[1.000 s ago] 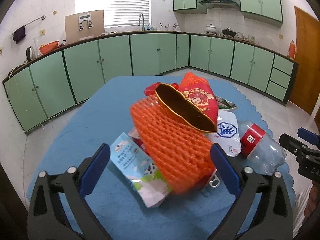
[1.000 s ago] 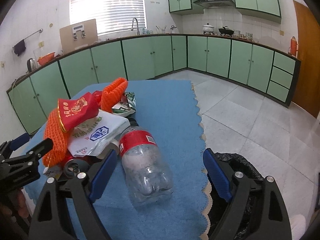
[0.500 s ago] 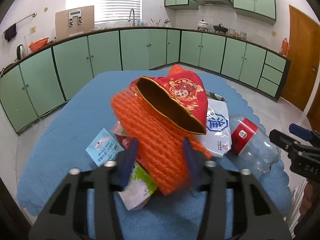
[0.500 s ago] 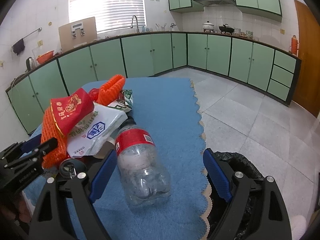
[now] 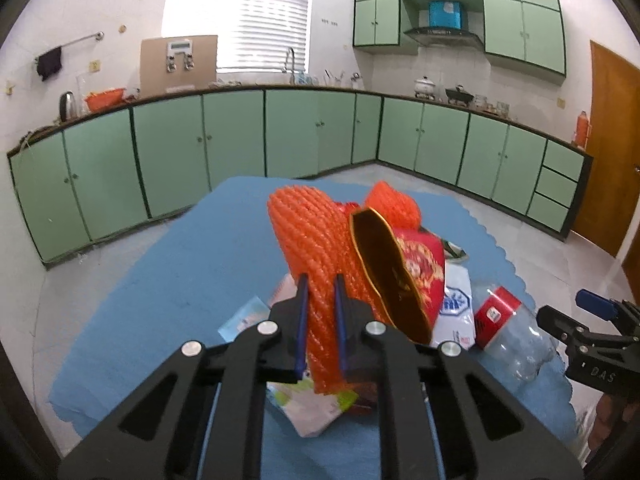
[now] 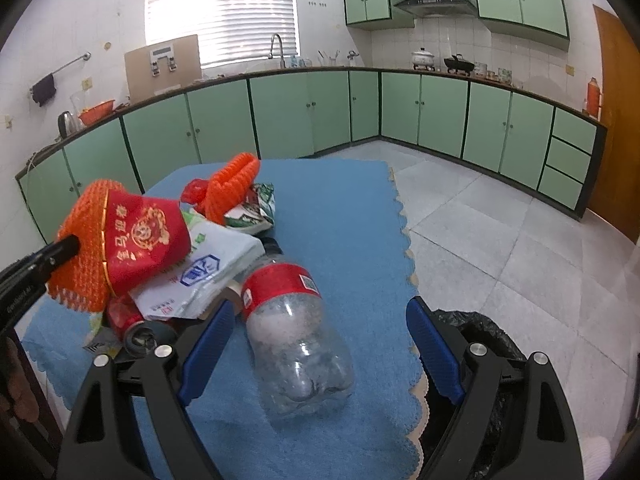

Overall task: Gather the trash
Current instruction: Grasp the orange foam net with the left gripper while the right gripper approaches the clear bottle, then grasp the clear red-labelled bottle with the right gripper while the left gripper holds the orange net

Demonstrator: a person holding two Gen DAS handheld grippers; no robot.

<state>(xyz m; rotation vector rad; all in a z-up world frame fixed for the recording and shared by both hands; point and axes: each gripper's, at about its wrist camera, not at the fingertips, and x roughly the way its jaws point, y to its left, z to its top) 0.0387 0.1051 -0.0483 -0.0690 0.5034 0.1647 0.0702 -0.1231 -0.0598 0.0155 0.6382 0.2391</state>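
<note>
The orange foam net [image 5: 316, 248], beside the plastic bottle [image 6: 298, 332], is pinched by the left gripper [image 5: 320, 332]; the right gripper [image 6: 316, 354] is spread. It should be lifted slowly so the red pouch [image 5: 416, 268] slides off.

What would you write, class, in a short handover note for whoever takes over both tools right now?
Left tool: shut on the orange foam net, with the red pouch leaning against it.
Right tool: open, around the plastic bottle lying on the blue mat.
Black bin bag sits past the mat's right edge.
Done: net gripped.
Left: bag the net, bottle, can, wrappers.
</note>
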